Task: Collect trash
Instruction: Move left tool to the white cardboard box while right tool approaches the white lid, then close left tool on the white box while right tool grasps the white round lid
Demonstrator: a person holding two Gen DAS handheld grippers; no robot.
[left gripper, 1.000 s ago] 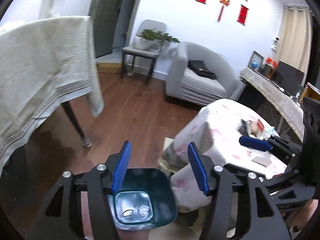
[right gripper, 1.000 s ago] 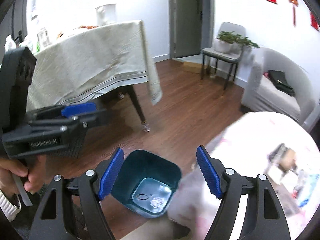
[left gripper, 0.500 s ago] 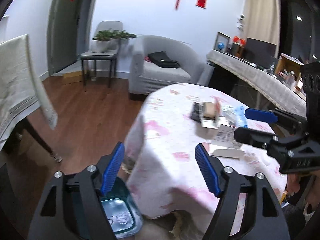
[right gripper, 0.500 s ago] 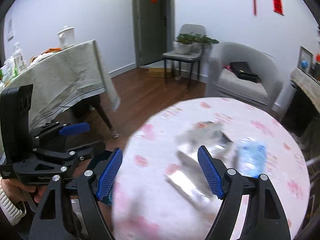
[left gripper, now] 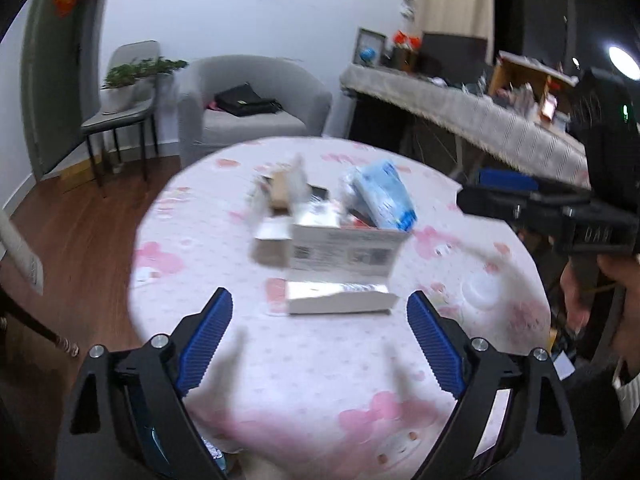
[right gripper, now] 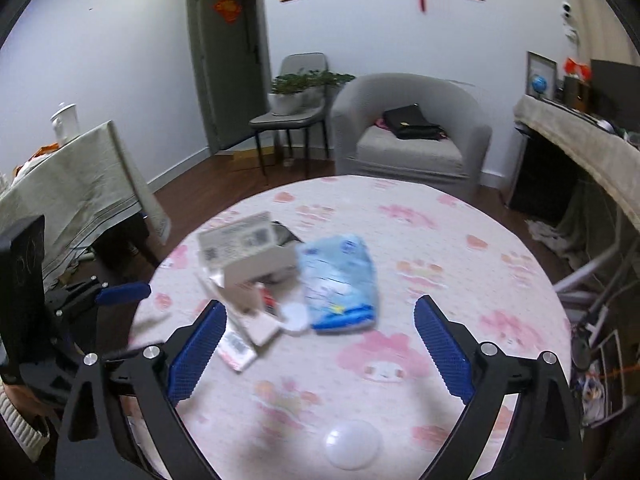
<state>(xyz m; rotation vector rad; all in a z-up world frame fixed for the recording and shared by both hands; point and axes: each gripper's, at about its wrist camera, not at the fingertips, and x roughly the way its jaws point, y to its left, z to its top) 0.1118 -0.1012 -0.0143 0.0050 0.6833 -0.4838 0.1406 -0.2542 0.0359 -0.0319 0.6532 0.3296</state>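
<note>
Trash lies in a heap on the round table with the pink-patterned cloth [left gripper: 320, 360] [right gripper: 440, 240]: an opened white cardboard box [left gripper: 340, 256] [right gripper: 248, 256], a blue plastic packet [left gripper: 384, 196] [right gripper: 340, 280], and smaller cartons [left gripper: 284, 192] [right gripper: 240, 344]. My left gripper [left gripper: 320, 336] is open and empty, above the table's near edge, short of the box. My right gripper [right gripper: 316, 348] is open and empty, just in front of the packet. A sliver of the teal bin [left gripper: 152, 448] shows below the left fingers.
A grey armchair [right gripper: 408, 136] with a black bag, a chair with a potted plant [right gripper: 292, 100] and a door stand behind. A cloth-covered table [right gripper: 72, 184] is at left, a long cluttered sideboard [left gripper: 460, 116] at right. Wooden floor lies around.
Both grippers swung up from the teal bin on the floor to the round table. The trash heap now sits ahead of both. Both stay open and empty.
</note>
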